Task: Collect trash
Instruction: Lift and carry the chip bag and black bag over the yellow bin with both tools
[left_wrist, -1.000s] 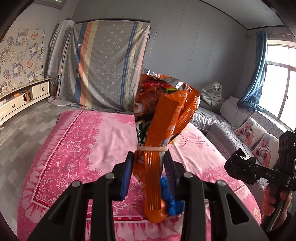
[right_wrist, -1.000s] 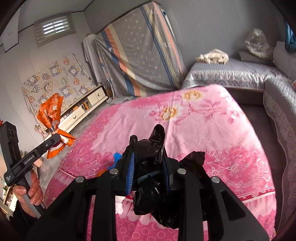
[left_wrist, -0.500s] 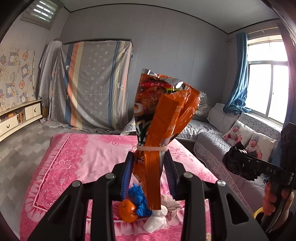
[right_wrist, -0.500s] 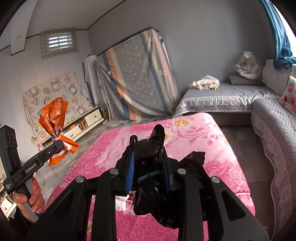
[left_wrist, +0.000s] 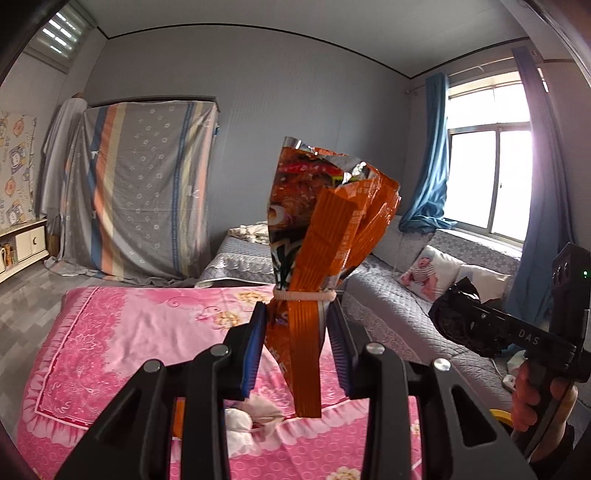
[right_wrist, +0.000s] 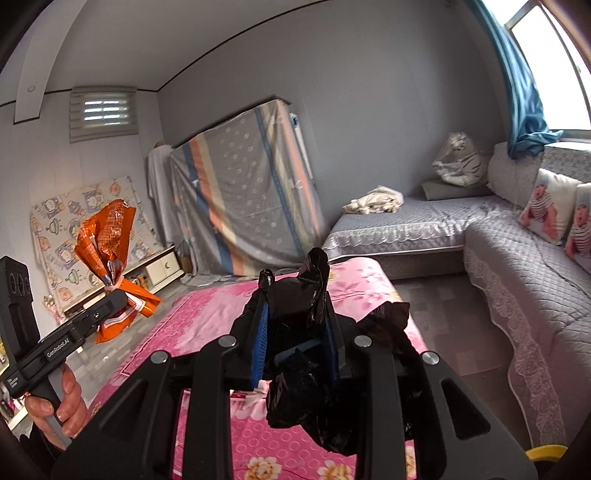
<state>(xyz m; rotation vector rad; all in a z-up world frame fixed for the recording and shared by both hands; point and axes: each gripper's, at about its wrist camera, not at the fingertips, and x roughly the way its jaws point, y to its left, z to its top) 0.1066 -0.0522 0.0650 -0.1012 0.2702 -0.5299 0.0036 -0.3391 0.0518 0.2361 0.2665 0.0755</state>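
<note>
The big pink table (left_wrist: 122, 343) sits low in the middle of the room, with a flowery cloth over it. A gray sofa (right_wrist: 517, 258) runs along the wall by the window.

The left tongs (left_wrist: 297, 347) are shut on an orange snack bag (left_wrist: 325, 221). It is held up in the air above the near end of the table. The bag is crinkly foil, so I think it weighs almost nothing and bends easily. Foil is also slippery. A pale band (left_wrist: 304, 296) is tied round its neck, and the tongs pinch just under that band. That looks like the best place to hold it, since the bag is bunched thick there. The wide open top would just crumple.

The right tongs (right_wrist: 297, 336) are closed on a black plastic bag (right_wrist: 306, 369). It is up in the air too, over the table's near edge. It is soft and floppy and hangs down in folds below the tongs. I think it is light, and thin enough to tear if pulled hard. A bunched-up bit is safest to grab.

Some white crumpled paper (left_wrist: 240, 421) lies on the table under the left tongs. It looks soft and squashy, and easy to pinch anywhere.
</note>
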